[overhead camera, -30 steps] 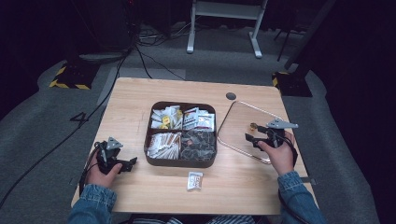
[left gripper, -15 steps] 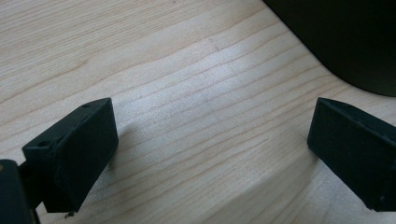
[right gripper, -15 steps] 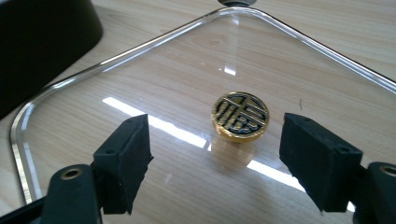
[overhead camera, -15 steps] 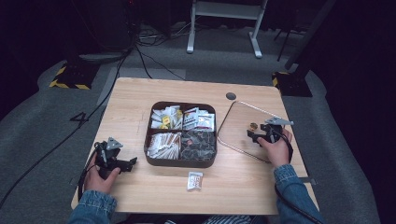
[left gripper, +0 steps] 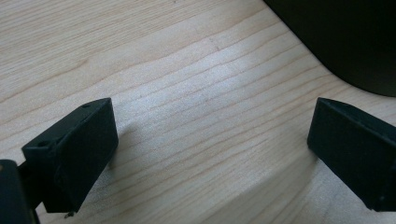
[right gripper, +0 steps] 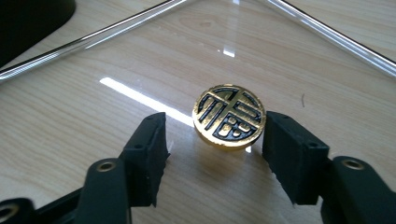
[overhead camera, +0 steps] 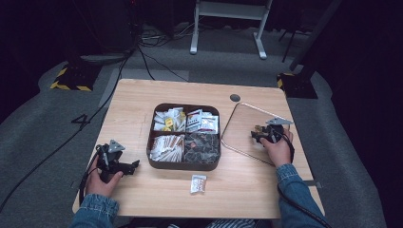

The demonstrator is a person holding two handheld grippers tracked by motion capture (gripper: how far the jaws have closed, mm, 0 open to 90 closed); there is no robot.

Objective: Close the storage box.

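A clear glass lid (overhead camera: 241,124) lies flat on the table, right of a dark four-compartment tray (overhead camera: 183,166) filled with packets. The lid's round gold and black knob (right gripper: 229,115) stands between the jaws of my right gripper (right gripper: 215,126), which have just been closing. The right jaw is at the knob's edge and a gap remains on the left side. In the high view my right gripper (overhead camera: 259,135) sits low over the lid. My left gripper (overhead camera: 129,166) rests open on the bare wood (left gripper: 210,126), left of the tray's front corner (left gripper: 345,42), with nothing between its jaws.
A small white packet (overhead camera: 198,183) lies on the table in front of the tray. A round grommet (overhead camera: 235,98) sits in the tabletop behind the lid. Cables and a metal stand are on the floor beyond the table.
My right gripper has come down and slightly forward onto the lid, and now sits around its knob. The left hand has stayed still.
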